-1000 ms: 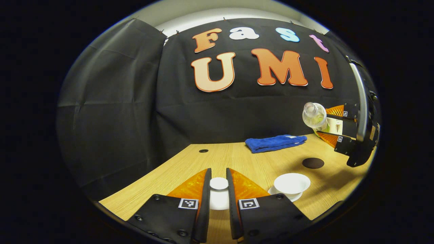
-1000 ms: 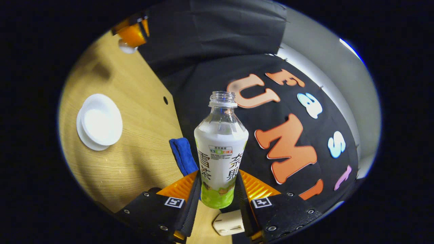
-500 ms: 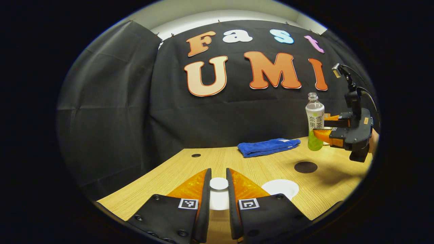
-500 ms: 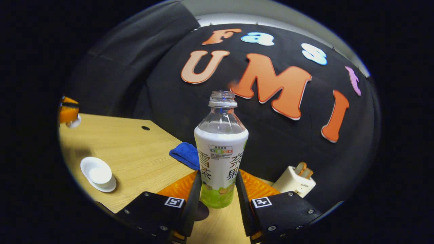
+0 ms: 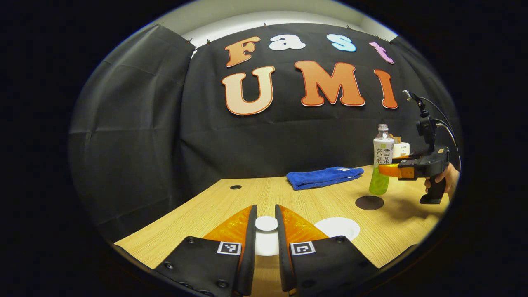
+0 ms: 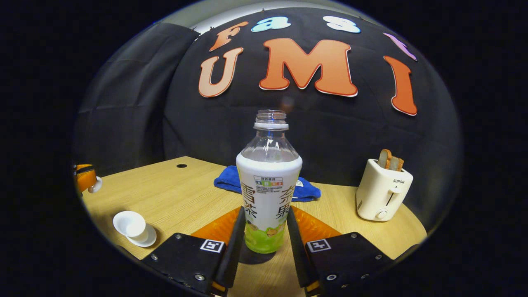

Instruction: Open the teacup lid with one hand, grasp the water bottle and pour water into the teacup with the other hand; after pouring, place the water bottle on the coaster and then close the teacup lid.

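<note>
Right gripper view: right gripper (image 6: 264,243) clamped on upright water bottle (image 6: 268,198), just above coaster (image 6: 255,258) near bench's (image 6: 185,194) right edge. Left gripper (image 5: 266,243) clamped on teacup lid (image 5: 266,223), lifted beside open teacup (image 5: 336,227).

Cloth-walled booth (image 5: 136,136), wooden table (image 5: 313,198)

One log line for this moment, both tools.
left tool: holding lid | right tool: bottle upright above coaster | teacup: open
</note>
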A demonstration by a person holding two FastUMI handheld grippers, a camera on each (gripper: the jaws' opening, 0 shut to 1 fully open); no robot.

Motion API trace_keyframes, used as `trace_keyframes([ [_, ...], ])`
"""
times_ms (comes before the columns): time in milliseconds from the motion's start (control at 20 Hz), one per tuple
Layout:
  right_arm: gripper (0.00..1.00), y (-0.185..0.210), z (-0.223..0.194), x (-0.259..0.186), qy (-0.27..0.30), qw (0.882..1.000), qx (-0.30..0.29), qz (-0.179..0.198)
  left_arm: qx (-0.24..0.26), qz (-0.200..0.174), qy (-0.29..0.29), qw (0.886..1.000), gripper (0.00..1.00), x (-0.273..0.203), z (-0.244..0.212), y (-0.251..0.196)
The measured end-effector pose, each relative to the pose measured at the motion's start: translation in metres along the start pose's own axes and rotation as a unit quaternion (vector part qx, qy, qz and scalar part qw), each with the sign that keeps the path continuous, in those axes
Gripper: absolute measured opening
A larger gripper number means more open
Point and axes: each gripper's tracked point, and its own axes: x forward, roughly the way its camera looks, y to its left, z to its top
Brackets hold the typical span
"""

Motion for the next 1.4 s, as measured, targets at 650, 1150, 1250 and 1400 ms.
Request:
trace_keyframes([
  [650, 0.58, 0.020, -0.028, 0.007, 0.028, 0.999, 0.019, 0.023, -0.053, -0.049, 0.002, 0.997, 0.29, 0.018, -0.001, -0.041],
  [1150, 0.66, 0.020, -0.039, 0.000, 0.036, 0.999, 0.019, 0.036, -0.094, -0.114, 0.016, 0.989, 0.29, 0.037, -0.013, -0.099],
  [1250, 0.70, 0.019, -0.036, -0.007, 0.028, 0.999, 0.012, 0.038, -0.089, -0.119, 0.021, 0.989, 0.29, 0.039, -0.017, -0.105],
  [1400, 0.73, 0.014, -0.029, -0.017, 0.010, 0.999, 0.010, 0.030, -0.080, -0.123, 0.031, 0.989, 0.29, 0.042, -0.027, -0.113],
])
